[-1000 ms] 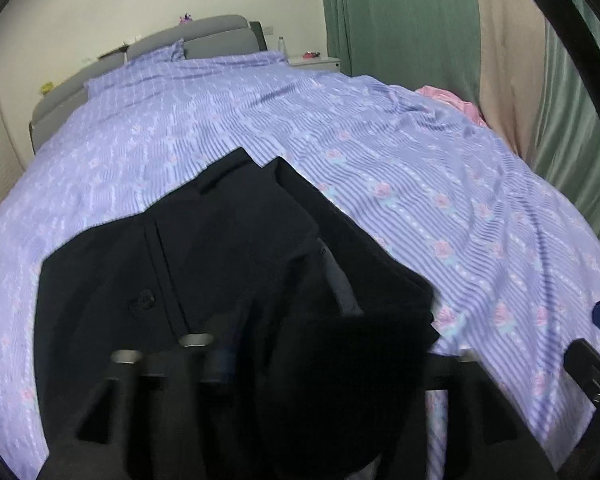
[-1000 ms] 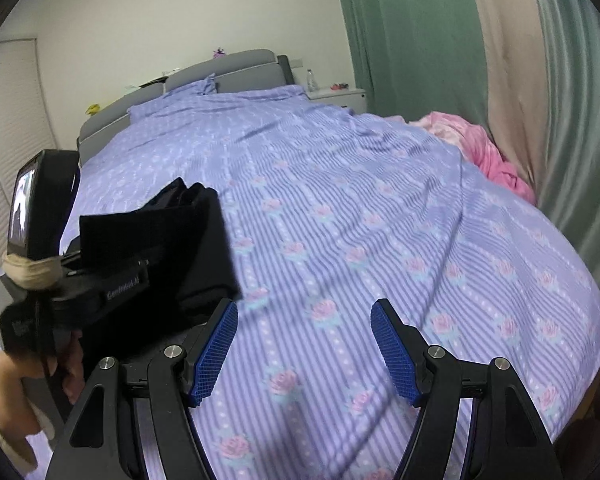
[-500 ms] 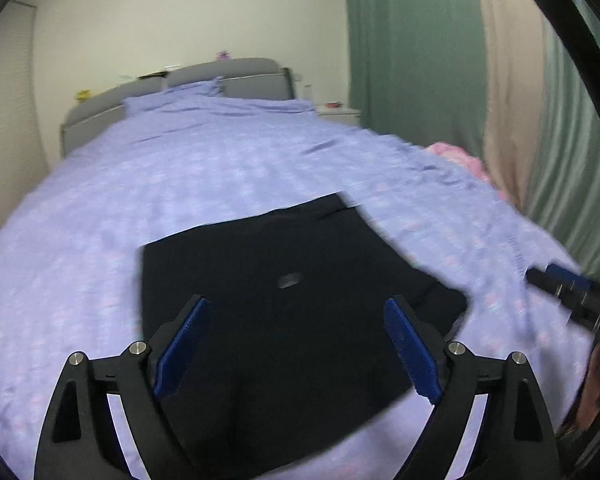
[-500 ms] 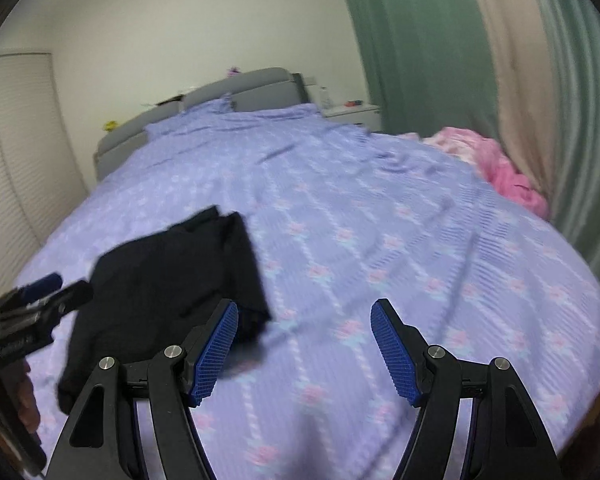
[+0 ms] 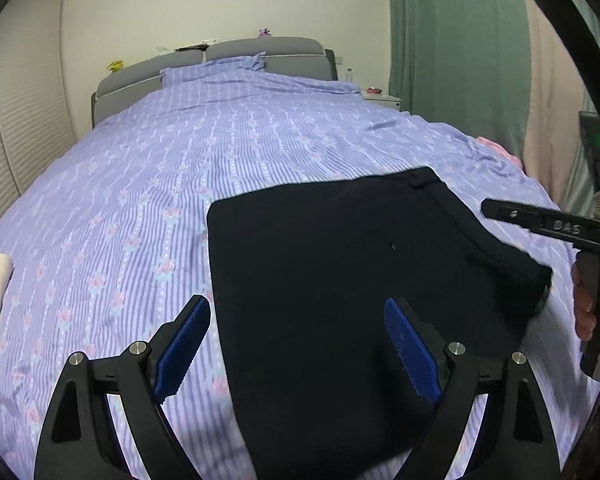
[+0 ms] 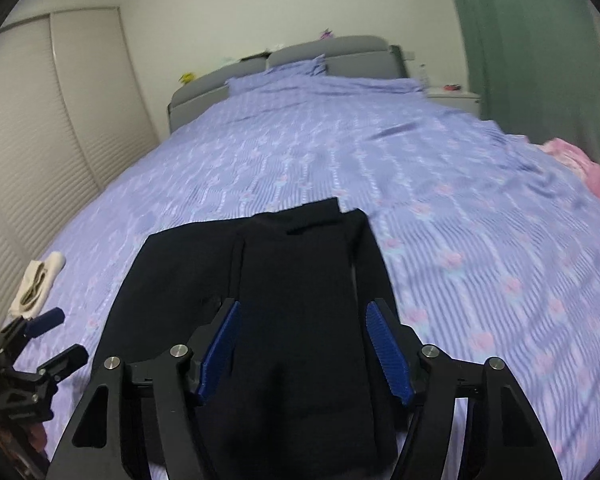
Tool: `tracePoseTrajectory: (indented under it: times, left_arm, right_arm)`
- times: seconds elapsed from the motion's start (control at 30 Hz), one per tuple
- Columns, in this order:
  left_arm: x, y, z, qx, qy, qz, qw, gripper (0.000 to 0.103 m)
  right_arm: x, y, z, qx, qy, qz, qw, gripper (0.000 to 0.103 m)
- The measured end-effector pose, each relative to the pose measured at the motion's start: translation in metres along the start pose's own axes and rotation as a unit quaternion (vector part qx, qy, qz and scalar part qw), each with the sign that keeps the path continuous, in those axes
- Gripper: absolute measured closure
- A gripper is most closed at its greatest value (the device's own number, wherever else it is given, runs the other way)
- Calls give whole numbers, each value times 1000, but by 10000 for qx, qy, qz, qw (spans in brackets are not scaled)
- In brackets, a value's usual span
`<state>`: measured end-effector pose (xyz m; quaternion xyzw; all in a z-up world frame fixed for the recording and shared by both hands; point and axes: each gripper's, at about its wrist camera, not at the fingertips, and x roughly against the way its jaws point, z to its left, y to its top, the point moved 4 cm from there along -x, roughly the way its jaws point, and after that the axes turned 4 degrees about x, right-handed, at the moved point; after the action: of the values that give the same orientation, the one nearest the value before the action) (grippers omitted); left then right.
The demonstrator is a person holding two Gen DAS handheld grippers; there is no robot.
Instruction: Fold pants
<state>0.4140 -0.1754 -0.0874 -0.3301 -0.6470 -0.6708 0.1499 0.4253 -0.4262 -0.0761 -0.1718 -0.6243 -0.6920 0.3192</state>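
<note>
The black pants lie folded into a flat rectangle on the purple striped bedspread, near the bed's front edge. They also show in the right wrist view, with one folded layer on top. My left gripper is open and empty, held above the pants' near left part. My right gripper is open and empty above the pants' near end. It shows at the right of the left wrist view. The left gripper shows at the lower left of the right wrist view.
A folded cream cloth lies at the bed's left edge. A pink garment lies at the right edge. The grey headboard and a white nightstand stand at the far end. Green curtains hang to the right.
My left gripper has let go of the pants and opened; they now lie flat and folded. Both grippers have pulled back, and the right one has swung over the pants.
</note>
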Motion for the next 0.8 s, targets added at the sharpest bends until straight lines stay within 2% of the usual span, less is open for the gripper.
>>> tracePoseTrajectory:
  times: [0.13, 0.3, 0.43, 0.47, 0.5, 0.8]
  left_arm:
    - [-19, 12, -4, -55, 99, 38, 9999, 14]
    - [-34, 14, -6, -82, 48, 128, 9999, 14]
    - [-41, 10, -4, -11, 8, 220, 9998, 14]
    - [-43, 8, -3, 12, 7, 256, 9997, 14]
    - [-44, 7, -2, 41, 20, 280, 9996, 14]
    - [-48, -1, 3, 178, -10, 379, 9991, 14]
  right_arm:
    - [-32, 15, -10, -150, 109, 388, 9991, 49]
    - [-51, 25, -20, -71, 59, 566, 9984, 50]
    - [-67, 20, -25, -230, 238, 865, 9957, 50]
    - [-69, 18, -25, -255, 257, 920, 9951, 53]
    - [-69, 15, -25, -270, 299, 947, 9947, 63]
    - [-39, 20, -2, 32, 442, 488, 9978, 64]
